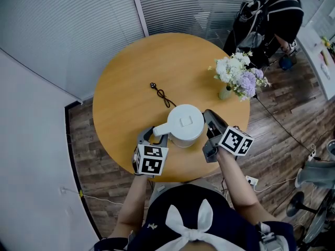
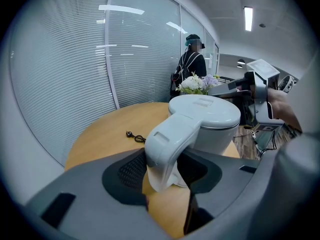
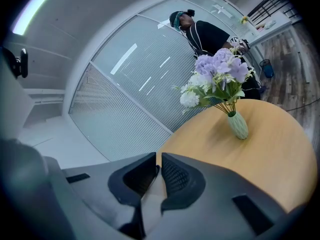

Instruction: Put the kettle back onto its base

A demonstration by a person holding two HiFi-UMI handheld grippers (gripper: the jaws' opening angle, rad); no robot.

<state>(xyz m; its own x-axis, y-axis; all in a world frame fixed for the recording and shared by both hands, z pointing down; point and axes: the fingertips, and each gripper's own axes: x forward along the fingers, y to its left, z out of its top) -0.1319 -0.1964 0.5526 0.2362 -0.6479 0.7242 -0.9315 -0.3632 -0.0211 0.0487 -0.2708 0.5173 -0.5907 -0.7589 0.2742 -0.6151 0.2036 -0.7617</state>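
Note:
The white kettle [image 1: 184,123] stands upright on the round wooden table [image 1: 125,82], near its front edge. Its handle [image 1: 160,129] points toward me. My left gripper [image 1: 156,135] is closed on that handle [image 2: 167,139], whose sides lie against both pads in the left gripper view. My right gripper [image 1: 208,115] sits against the kettle's right side with its jaws together; its pads [image 3: 172,171] almost touch and I see nothing held. A black cord with a plug [image 1: 162,94] lies behind the kettle. The kettle hides whatever is under it, so I cannot make out the base.
A green vase of white and purple flowers [image 1: 238,77] stands at the table's right edge, beyond my right gripper. A person in dark clothes [image 1: 277,14] stands past the table at the back right. Slatted blinds close off the far side.

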